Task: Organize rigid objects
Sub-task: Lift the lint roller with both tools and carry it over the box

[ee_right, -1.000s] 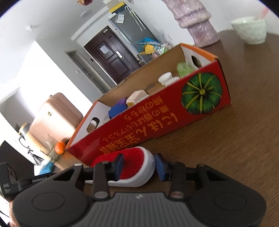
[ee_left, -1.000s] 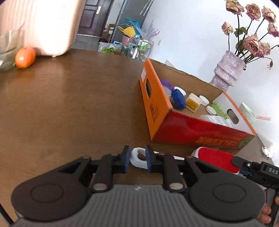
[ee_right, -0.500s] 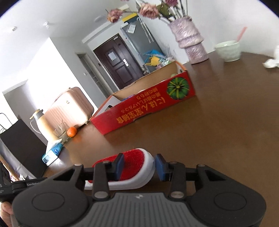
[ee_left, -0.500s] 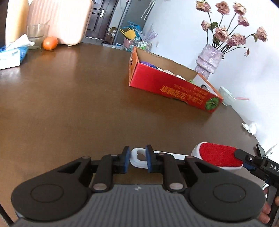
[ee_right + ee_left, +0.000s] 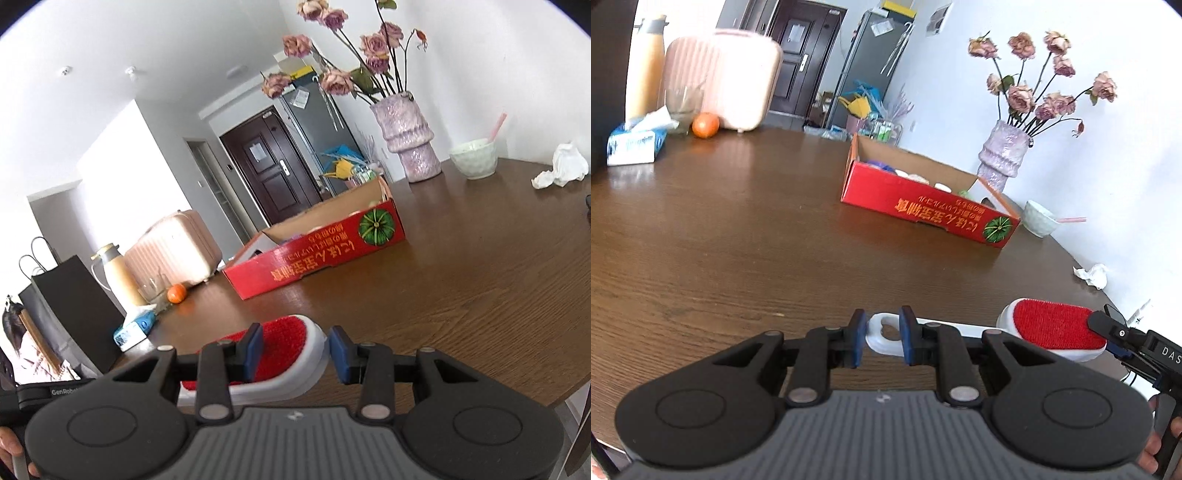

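Observation:
A white lint brush with a red pad (image 5: 1052,326) is held level above the brown table (image 5: 738,240), near its front edge. My left gripper (image 5: 882,334) is shut on the brush's white loop handle (image 5: 882,338). My right gripper (image 5: 295,349) is shut on the brush's red head (image 5: 284,343), and it also shows in the left wrist view (image 5: 1123,336). The red and orange cardboard box (image 5: 923,199) stands far ahead with several small items inside; it also shows in the right wrist view (image 5: 314,254).
A purple vase of dried roses (image 5: 1004,155), a pale green bowl (image 5: 1038,218) and a crumpled tissue (image 5: 1091,275) are at the right. A tissue pack (image 5: 635,142), a glass (image 5: 683,107), an orange (image 5: 705,125) and a pink suitcase (image 5: 731,79) are at the far left.
Both grippers have drawn back from the box with the brush held between them. The box, close one second ago, now stands far off across the table.

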`<state>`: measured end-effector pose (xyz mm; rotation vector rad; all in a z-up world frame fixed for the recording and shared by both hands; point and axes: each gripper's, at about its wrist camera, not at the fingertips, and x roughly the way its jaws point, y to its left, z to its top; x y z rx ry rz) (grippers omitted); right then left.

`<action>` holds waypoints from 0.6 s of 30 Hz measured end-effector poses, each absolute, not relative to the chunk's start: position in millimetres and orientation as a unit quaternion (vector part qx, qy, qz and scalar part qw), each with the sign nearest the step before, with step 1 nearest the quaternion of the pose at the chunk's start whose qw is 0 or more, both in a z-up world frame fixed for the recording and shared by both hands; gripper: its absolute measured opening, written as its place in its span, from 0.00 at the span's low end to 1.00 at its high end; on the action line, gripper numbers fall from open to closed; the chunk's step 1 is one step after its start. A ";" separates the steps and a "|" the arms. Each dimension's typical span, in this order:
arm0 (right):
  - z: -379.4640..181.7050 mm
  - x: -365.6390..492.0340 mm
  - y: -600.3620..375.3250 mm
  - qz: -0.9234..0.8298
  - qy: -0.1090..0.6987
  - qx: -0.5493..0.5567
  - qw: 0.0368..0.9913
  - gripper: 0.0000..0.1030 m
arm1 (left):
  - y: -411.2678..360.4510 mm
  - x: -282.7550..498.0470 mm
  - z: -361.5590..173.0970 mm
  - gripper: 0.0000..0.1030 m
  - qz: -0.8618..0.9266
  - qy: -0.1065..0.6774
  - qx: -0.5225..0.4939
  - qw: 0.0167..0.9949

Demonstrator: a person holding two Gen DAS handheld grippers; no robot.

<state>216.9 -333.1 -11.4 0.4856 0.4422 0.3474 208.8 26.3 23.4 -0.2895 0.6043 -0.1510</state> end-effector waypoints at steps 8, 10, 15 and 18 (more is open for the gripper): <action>-6.9 213.4 -340.9 0.160 0.205 0.247 0.933 0.38 | 17.7 219.0 29.6 0.18 -0.086 0.287 -0.135 0.945; -3.8 215.4 -339.7 0.155 0.202 0.243 0.936 0.38 | 15.6 228.1 33.1 0.18 -0.090 0.281 -0.134 0.946; 12.9 248.9 -347.6 0.155 0.190 0.238 0.940 0.38 | 10.2 268.8 51.1 0.18 -0.104 0.255 -0.130 0.953; 32.0 281.5 -353.7 0.161 0.178 0.229 0.943 0.38 | 11.6 302.1 63.3 0.18 -0.117 0.244 -0.146 0.951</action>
